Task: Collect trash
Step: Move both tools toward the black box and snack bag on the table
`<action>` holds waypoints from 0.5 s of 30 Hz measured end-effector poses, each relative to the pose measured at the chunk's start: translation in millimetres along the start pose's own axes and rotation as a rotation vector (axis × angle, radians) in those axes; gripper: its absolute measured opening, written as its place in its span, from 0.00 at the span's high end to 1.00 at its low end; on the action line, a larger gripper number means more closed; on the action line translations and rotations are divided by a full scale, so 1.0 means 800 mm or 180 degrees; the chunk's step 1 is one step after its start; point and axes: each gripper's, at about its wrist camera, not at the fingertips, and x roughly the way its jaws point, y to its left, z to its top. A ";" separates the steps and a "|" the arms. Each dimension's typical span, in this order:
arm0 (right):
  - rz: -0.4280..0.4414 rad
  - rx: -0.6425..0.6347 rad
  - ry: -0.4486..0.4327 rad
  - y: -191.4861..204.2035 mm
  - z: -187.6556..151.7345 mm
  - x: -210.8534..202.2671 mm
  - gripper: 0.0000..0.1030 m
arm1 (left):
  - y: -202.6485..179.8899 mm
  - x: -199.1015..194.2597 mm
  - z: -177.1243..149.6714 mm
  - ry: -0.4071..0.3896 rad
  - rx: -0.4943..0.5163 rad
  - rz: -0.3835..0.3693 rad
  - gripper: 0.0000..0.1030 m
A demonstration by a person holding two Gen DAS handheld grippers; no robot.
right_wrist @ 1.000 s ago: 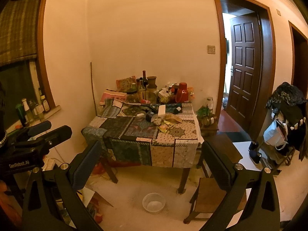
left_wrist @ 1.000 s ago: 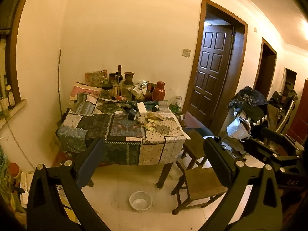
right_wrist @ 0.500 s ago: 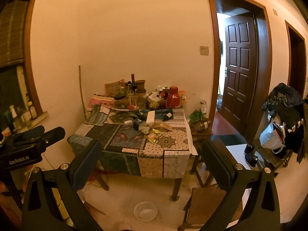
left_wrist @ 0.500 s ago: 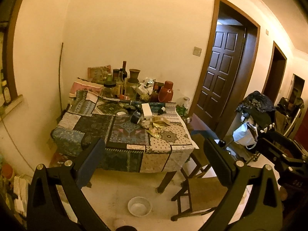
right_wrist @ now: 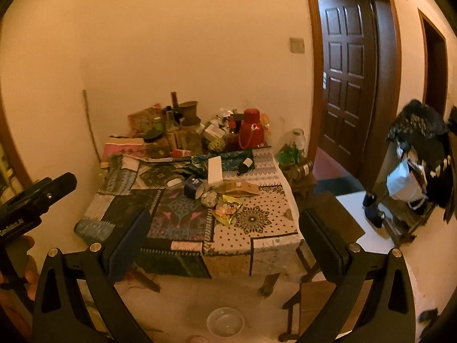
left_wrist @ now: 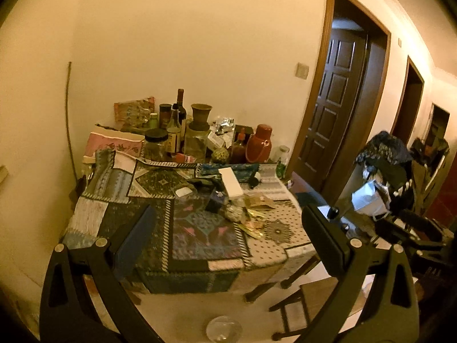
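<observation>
A table under a patchwork cloth (left_wrist: pixel 94 217) (right_wrist: pixel 257 228) carries loose trash at its middle: yellow snack wrappers (left_wrist: pixel 252 228) (right_wrist: pixel 228 211), a crumpled foil ball (left_wrist: pixel 234 211) (right_wrist: pixel 209 198) and a flattened brown pouch (left_wrist: pixel 260 201) (right_wrist: pixel 241 187). Near them lie a white box (left_wrist: pixel 231 183) (right_wrist: pixel 214 170) and a dark cup (right_wrist: pixel 192 186). My left gripper (left_wrist: pixel 228 243) and my right gripper (right_wrist: pixel 225 243) are both open and hold nothing. They hover in front of the table's near edge, well short of the trash. In the right wrist view the left gripper's body (right_wrist: pixel 37 200) shows at the left.
Bottles, jars and a red flask (left_wrist: pixel 258 144) (right_wrist: pixel 251 133) crowd the table's back. A clear bowl (left_wrist: pixel 224 328) (right_wrist: pixel 225 321) sits on the floor under the near edge. A wooden chair (left_wrist: pixel 317 297) (right_wrist: pixel 314 300) stands at the right, with a loaded clothes rack (right_wrist: pixel 417 154) beyond and a door (right_wrist: pixel 348 85).
Both grippers have moved forward toward the table, which now fills more of each view. Both stay open and empty.
</observation>
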 end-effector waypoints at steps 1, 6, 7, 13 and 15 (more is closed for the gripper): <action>-0.0023 0.0044 0.0033 0.000 0.003 0.011 0.00 | 0.008 0.017 0.007 0.0021 0.0042 -0.0012 0.01; -0.0063 0.0231 0.0270 -0.001 0.014 0.068 0.00 | 0.025 0.084 0.016 0.0119 0.0208 0.0069 0.01; -0.0060 0.0275 0.0332 -0.005 0.015 0.079 0.00 | 0.026 0.096 0.016 0.0166 0.0226 0.0058 0.01; -0.0011 0.0487 0.0698 -0.028 0.018 0.151 0.00 | 0.029 0.192 0.012 0.0515 0.0152 -0.0047 0.02; 0.0034 0.0558 0.0851 -0.036 0.017 0.179 0.00 | 0.032 0.227 0.007 0.0639 0.0059 -0.0040 0.02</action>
